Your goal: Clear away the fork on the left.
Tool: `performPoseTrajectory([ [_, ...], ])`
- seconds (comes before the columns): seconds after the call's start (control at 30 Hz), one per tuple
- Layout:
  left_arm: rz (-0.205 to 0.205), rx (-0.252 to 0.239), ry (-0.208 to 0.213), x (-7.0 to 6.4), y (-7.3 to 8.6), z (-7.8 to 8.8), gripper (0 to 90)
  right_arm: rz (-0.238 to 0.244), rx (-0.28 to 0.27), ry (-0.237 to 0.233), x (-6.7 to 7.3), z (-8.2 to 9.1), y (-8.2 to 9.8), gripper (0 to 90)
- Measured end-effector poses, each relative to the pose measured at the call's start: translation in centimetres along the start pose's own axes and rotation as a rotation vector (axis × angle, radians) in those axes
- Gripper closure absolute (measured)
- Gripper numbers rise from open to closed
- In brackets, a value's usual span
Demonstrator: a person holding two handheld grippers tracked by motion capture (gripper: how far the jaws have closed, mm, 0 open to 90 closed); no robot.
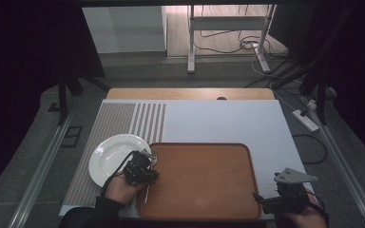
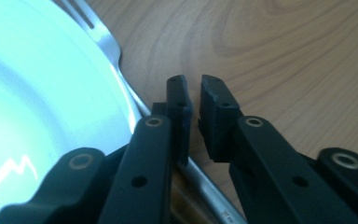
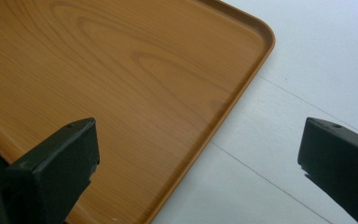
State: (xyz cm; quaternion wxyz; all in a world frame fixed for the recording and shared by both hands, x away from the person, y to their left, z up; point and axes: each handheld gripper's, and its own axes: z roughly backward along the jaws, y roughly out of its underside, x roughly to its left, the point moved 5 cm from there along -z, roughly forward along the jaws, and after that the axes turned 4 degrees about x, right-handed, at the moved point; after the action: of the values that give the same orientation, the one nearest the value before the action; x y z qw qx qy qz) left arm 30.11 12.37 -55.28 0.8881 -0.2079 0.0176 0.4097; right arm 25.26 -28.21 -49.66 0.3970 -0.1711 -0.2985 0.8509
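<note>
High view: one plate (image 1: 109, 159), one tray (image 1: 204, 178), one fork (image 2: 121, 70).

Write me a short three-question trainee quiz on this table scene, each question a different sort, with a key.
1. True or false: the fork lies between the white plate and the wooden tray.
2. Which claw has its jaws wide apart? A) left claw B) right claw
3. Fill in: the right claw hovers over the tray's ___ and the white tabletop beside it.

Key: 1 true. 2 B: the right jaws stand far apart with nothing between them, while the left jaws show only a narrow gap, over the fork's handle. 3 corner.
</note>
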Motion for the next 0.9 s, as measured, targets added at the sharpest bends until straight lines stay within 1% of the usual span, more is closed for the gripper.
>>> performPoseTrajectory([
  [0.2,-0.016,-0.045,0.041,-0.3,-0.2,0.4,71.0,0.000,0.000,-0.001,0.0,0.0,0.0,0.0],
  [0.37,-0.038,-0.090,0.048,-0.6,-0.3,0.9,61.2,0.001,-0.002,-0.002,0.0,0.0,0.0,0.0],
  [0.43,-0.055,-0.108,0.043,-0.7,-0.4,1.2,56.5,0.001,0.000,-0.001,0.0,0.0,0.0,0.0],
  [0.47,-0.059,-0.113,0.041,-0.7,-0.4,1.3,52.9,0.000,-0.001,-0.003,0.0,0.0,0.0,0.0],
  [0.53,-0.067,-0.116,0.045,-0.7,-0.3,1.4,49.2,0.002,-0.001,-0.004,0.0,0.0,0.0,0.0],
  [0.67,-0.083,-0.133,0.039,-0.5,-0.2,1.7,39.9,0.003,-0.001,-0.004,0.0,-0.1,0.0,0.0],
  [0.7,-0.084,-0.138,0.039,-0.5,-0.2,1.7,36.5,0.003,-0.001,-0.004,0.0,-0.1,0.0,0.0],
  [0.77,-0.082,-0.150,0.044,-0.5,-0.2,1.8,32.5,0.002,0.000,-0.003,0.0,-0.1,0.0,0.0],
  [0.83,-0.076,-0.152,0.046,-0.4,-0.2,1.9,27.4,0.002,-0.001,-0.004,0.0,-0.1,0.0,0.0],
  [0.9,-0.069,-0.156,0.049,-0.3,-0.1,1.9,25.0,0.002,0.000,-0.004,0.0,-0.1,0.0,0.0],
])
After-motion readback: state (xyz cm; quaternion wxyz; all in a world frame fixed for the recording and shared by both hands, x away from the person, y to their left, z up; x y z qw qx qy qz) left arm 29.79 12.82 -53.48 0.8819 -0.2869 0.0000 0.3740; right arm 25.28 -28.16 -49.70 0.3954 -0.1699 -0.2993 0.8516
